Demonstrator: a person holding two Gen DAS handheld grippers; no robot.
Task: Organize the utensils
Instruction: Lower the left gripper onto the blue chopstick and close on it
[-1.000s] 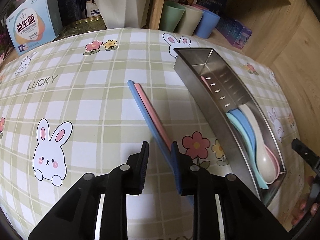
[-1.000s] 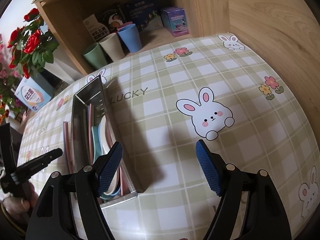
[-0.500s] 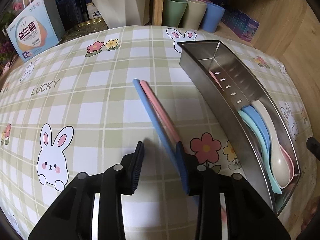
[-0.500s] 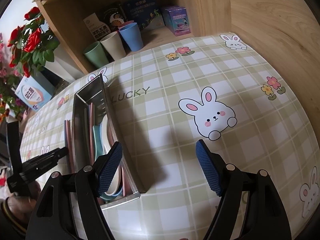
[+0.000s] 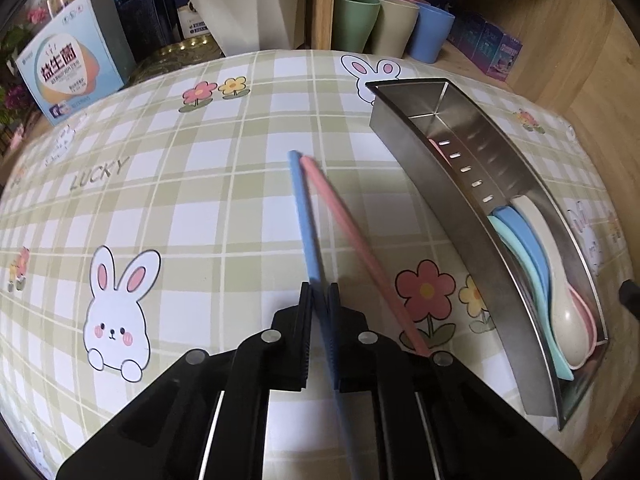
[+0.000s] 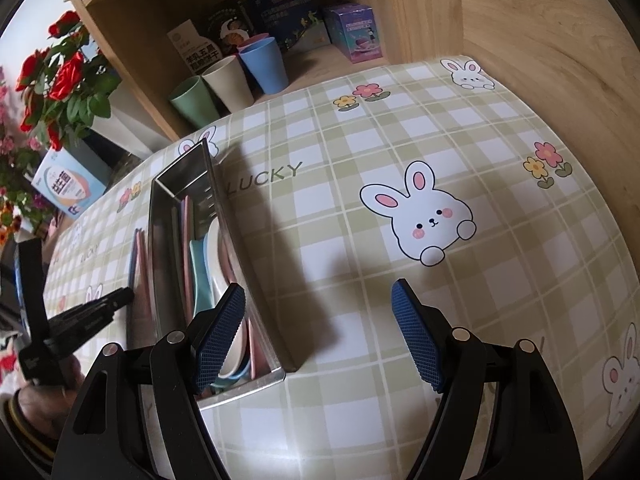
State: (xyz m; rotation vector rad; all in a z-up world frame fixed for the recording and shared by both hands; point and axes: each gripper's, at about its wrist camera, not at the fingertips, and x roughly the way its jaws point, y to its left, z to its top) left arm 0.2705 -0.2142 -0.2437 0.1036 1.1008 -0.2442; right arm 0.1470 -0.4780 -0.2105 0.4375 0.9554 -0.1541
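Observation:
My left gripper [image 5: 319,294] is shut on a blue chopstick [image 5: 305,216] that points away over the checked tablecloth. A pink chopstick [image 5: 352,236] lies on the cloth just right of it, splayed off at an angle. A long steel utensil tray [image 5: 436,184] stands to the right, holding several pastel spoons [image 5: 532,248] and a pink stick. My right gripper [image 6: 318,312] is open and empty above the cloth, right of the tray [image 6: 164,240]. The left gripper [image 6: 92,312] shows in the right wrist view beside the tray.
Three cups [image 5: 394,26] and small boxes [image 5: 486,50] stand in a wooden shelf nook at the back. A white vase [image 5: 236,4] with red flowers and a blue-and-white box [image 5: 68,68] stand at the back left. A wooden wall [image 6: 540,40] borders the table's right side.
My left gripper closed on the blue chopstick, which now stands apart from the pink one. The right gripper barely moved.

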